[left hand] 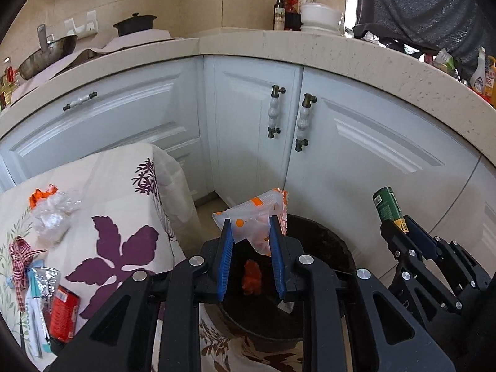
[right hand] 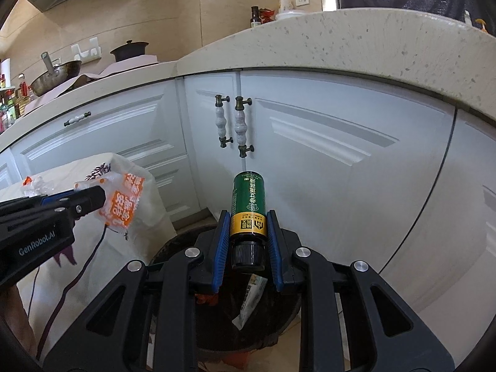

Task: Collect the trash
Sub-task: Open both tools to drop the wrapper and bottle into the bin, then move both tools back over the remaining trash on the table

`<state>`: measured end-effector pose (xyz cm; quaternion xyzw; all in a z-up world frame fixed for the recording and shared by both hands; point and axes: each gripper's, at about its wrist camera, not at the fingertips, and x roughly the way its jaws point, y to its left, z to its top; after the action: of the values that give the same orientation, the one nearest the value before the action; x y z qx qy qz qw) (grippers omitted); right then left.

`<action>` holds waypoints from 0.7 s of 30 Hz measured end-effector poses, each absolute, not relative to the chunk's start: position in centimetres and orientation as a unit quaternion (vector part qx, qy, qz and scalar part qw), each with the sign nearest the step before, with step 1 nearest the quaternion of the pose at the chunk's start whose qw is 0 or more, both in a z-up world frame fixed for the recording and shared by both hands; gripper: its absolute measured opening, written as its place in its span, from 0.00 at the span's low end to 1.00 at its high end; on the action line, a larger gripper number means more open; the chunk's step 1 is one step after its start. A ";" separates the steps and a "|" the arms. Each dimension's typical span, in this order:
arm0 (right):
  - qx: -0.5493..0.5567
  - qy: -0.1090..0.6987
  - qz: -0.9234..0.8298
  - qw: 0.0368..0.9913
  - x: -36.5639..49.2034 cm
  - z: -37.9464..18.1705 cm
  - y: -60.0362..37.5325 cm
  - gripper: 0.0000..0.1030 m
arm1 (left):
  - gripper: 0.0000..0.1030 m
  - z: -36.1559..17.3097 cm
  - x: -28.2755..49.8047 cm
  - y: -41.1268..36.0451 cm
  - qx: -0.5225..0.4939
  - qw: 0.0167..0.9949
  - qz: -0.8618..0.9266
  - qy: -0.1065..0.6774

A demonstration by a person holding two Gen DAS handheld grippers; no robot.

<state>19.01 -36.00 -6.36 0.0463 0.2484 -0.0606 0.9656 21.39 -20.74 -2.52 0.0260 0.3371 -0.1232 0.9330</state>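
My left gripper (left hand: 250, 226) is shut on an orange-and-white plastic wrapper (left hand: 257, 214) and holds it over the black trash bin (left hand: 325, 245); the wrapper also shows in the right wrist view (right hand: 124, 201). My right gripper (right hand: 248, 217) is shut on a green bottle with a black cap (right hand: 249, 207), held over the same bin (right hand: 173, 245); the bottle also shows in the left wrist view (left hand: 387, 206). Red trash (left hand: 251, 279) and a wrapper (right hand: 251, 297) lie inside the bin. More trash sits on the flowered tablecloth (left hand: 124, 186): a crumpled clear bag (left hand: 52, 214), a red packet (left hand: 63, 316), a silver wrapper (left hand: 45, 282).
White cabinet doors with handles (left hand: 302, 122) stand close behind the bin under a stone counter (left hand: 341, 52). A wok (left hand: 46, 54), a black pot (left hand: 135, 24) and bottles (left hand: 279, 12) stand on the counter. The table is to the bin's left.
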 end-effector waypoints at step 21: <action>0.070 0.267 -0.078 0.958 20.2 -7.8 -36.9 0.43 | 0.55 -3.2 22.4 -20.6 0.006 0.926 -0.119 0.359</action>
<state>20.20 -36.86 -7.81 0.0698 0.2666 -0.0779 0.9581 22.44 -20.64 -3.21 0.0063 0.3589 -0.1192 0.9257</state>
